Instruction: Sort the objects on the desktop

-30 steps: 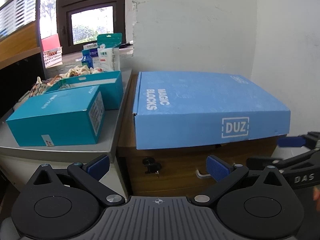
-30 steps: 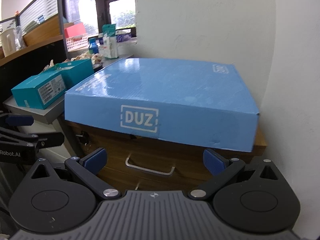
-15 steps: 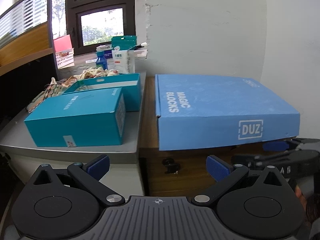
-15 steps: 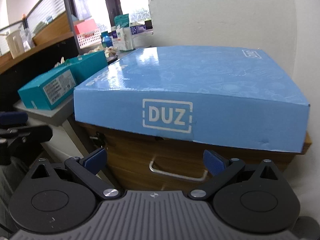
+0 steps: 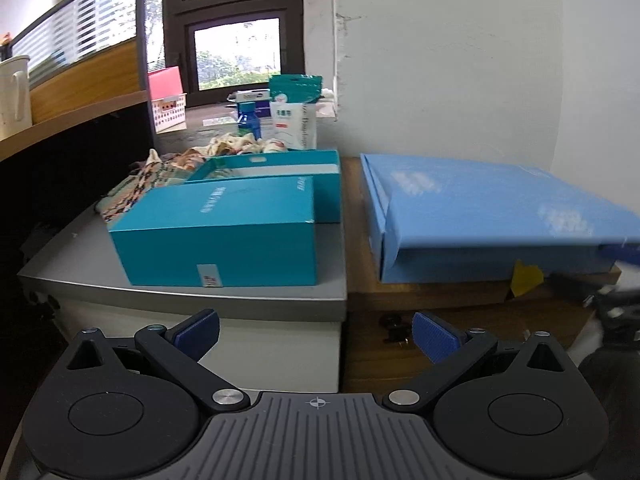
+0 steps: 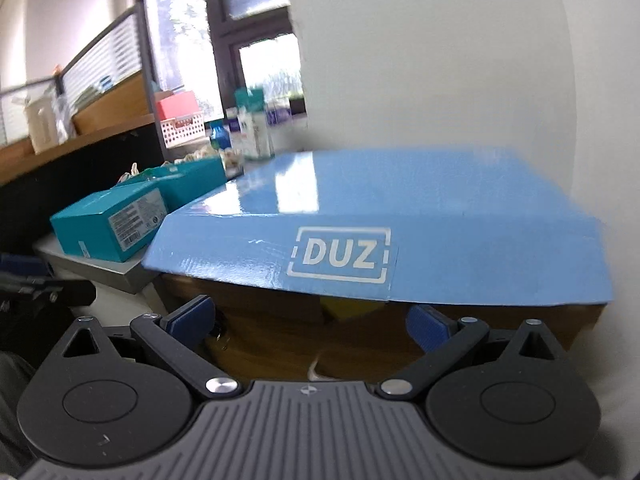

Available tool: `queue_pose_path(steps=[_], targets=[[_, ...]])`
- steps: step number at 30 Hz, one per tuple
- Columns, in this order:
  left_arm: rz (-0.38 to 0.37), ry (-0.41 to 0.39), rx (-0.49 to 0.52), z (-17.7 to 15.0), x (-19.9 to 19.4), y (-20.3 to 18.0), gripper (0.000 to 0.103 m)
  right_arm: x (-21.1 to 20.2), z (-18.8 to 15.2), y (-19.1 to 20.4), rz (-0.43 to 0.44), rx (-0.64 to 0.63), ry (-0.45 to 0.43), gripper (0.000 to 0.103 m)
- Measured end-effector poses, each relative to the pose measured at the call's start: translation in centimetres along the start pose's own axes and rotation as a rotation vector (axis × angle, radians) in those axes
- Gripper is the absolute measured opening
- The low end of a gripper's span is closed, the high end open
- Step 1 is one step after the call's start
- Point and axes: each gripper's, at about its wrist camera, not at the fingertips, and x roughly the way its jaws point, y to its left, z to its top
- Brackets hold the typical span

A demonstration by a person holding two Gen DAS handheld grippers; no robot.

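Boxes on two adjoining cabinets are shown through both wrist views. Nearest, the left claw (image 5: 316,330) is held with fingers apart and nothing between them, just short of the grey cabinet (image 5: 200,296). The right claw (image 6: 310,320) is likewise spread and empty, its tips level with the underside of the blue box (image 6: 380,232), whose front edge overhangs the wooden cabinet (image 6: 280,344). A yellow slip (image 5: 526,278) is seen under that overhang. Ahead and left of the left claw lies a teal box (image 5: 224,232); a second teal box (image 5: 280,176) lies behind it, touching. Farther back, cloth (image 5: 160,172) and packets (image 5: 294,116) are crowded against the window sill.

If the blue box is the one to be taken, a grip on the overhanging front edge, one finger above and one below, is judged best, since the box is far wider than the spread fingers. Open room is found only on the near side; a wall closes the right and rear, and the teal boxes close the left.
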Motion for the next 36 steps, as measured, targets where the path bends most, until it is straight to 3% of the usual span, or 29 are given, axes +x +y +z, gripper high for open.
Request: queue_pose_path(steps=[9,12,18,23,27,31,36], targets=[[-0.002,-0.024,-0.036,1.5,0.1,1.5,0.103,-1.7,8.3,2.1,-0.112,-0.298,-0.248,0.102],[-0.004,-0.034,-0.048,2.1,0.1,2.0,0.103,-0.2,11.8,1.8,-0.146,-0.372,-0.292,0.102],[-0.011,-0.068,-0.061,4.0,0.8,2.7,0.103,6.9,19.3,0.6,-0.253,-0.475,-0.319,0.102],[-0.023,-0.124,-0.054,6.9,2.5,3.0,0.103,15.0,25.5,-1.9,-0.297,-0.441,-0.282,0.103],[-0.033,-0.157,-0.045,8.9,3.8,3.2,0.103,22.0,28.8,-4.3,-0.342,-0.377,-0.168,0.103],[-0.046,-0.153,-0.031,9.5,4.8,3.6,0.103,27.0,29.2,-6.5,-0.343,-0.328,-0.007,0.103],[-0.066,-0.136,-0.024,10.0,5.4,4.5,0.103,26.4,26.6,-6.8,-0.299,-0.284,0.033,0.103]])
